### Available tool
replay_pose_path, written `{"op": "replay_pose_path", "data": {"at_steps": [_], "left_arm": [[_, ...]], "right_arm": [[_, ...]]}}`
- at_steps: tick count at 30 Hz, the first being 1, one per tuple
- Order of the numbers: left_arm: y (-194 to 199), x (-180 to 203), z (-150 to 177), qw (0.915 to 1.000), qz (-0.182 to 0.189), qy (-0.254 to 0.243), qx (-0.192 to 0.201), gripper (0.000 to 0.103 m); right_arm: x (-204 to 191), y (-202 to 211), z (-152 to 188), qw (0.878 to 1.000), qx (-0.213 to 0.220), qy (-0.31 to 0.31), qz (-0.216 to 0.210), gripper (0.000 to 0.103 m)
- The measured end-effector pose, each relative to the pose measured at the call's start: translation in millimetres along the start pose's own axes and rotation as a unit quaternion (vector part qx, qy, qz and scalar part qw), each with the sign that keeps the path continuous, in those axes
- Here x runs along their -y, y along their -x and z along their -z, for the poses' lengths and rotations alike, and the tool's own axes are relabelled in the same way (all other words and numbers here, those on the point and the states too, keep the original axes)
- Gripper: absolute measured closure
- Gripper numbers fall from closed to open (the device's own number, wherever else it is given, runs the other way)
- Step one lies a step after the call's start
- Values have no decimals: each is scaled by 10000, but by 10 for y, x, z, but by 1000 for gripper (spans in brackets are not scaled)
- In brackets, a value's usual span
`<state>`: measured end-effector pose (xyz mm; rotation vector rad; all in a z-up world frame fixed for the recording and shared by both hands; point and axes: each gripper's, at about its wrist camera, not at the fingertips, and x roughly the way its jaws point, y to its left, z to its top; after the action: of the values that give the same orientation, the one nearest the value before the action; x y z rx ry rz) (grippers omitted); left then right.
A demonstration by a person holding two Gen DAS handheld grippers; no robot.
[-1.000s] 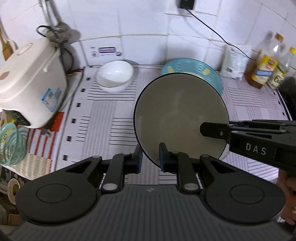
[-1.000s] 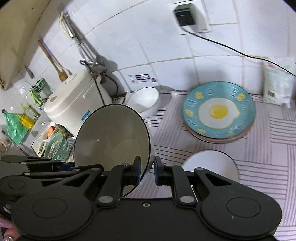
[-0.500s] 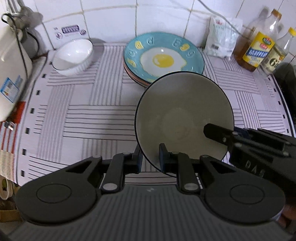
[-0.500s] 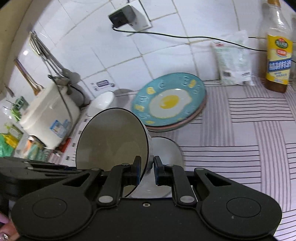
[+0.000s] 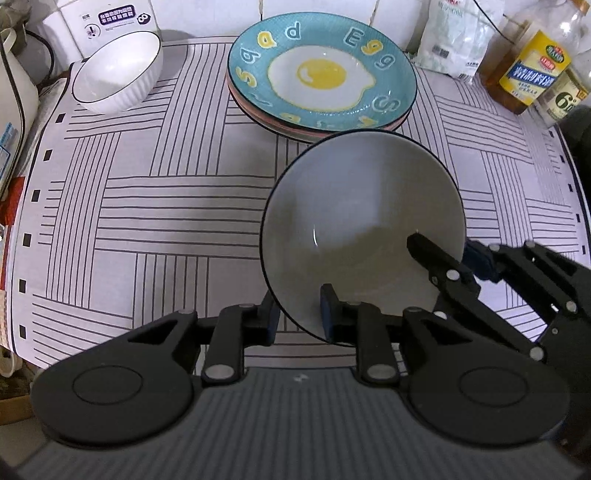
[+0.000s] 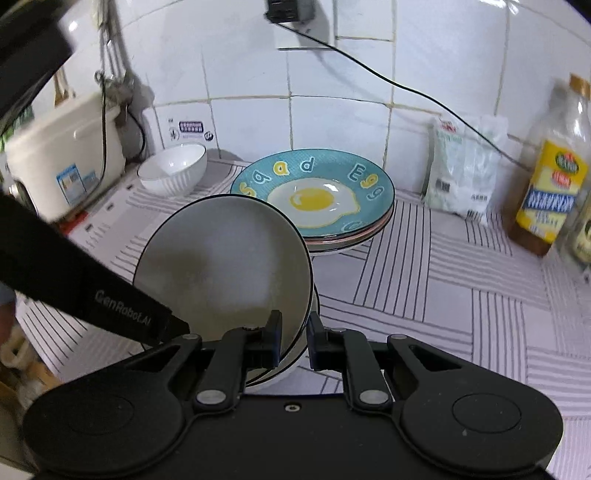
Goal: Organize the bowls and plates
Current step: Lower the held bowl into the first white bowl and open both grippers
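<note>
A grey bowl with a dark rim (image 5: 362, 229) is held by both grippers. My left gripper (image 5: 297, 314) is shut on its near rim. My right gripper (image 6: 294, 334) is shut on its right rim; its fingers also show in the left wrist view (image 5: 436, 258). In the right wrist view the grey bowl (image 6: 221, 266) sits low over a second white bowl (image 6: 295, 350) beneath it. A blue egg-pattern plate (image 5: 321, 74) tops a stack of plates at the back. A white ribbed bowl (image 5: 118, 81) stands at the back left.
A striped mat (image 5: 147, 203) covers the counter. A white rice cooker (image 6: 62, 158) stands at the left. Oil bottles (image 6: 550, 170) and a white bag (image 6: 465, 166) stand at the back right by the tiled wall. A cable hangs from a wall socket (image 6: 288, 11).
Both grippers carried the grey bowl right and down, from near the rice cooker to in front of the plate stack, over the second bowl. Both stayed shut on it.
</note>
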<state>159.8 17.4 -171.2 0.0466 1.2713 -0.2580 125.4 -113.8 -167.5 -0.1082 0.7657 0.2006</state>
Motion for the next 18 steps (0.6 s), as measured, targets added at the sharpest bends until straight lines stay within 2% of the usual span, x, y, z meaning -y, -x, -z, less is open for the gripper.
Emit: {"op": "replay_pose_path", "data": {"at_steps": [5,11,16,18], "left_arm": [[-58,-35,-18,9999,58,55,-125,81],[-61,-38,-18,9999,50,52,-74,80],[85,-53,4,9999,110,-2,121,68],[192,-69,28,9996,121,-20,253,66]], "right_arm": [[-107,-65,20,9981,95,527,289,85],[-195,-125,19,9932,142,982,614,80],[-202,-79,1,9930,108,1019,581,77],[-199,5,-15,9937,148,991,493,68]]}}
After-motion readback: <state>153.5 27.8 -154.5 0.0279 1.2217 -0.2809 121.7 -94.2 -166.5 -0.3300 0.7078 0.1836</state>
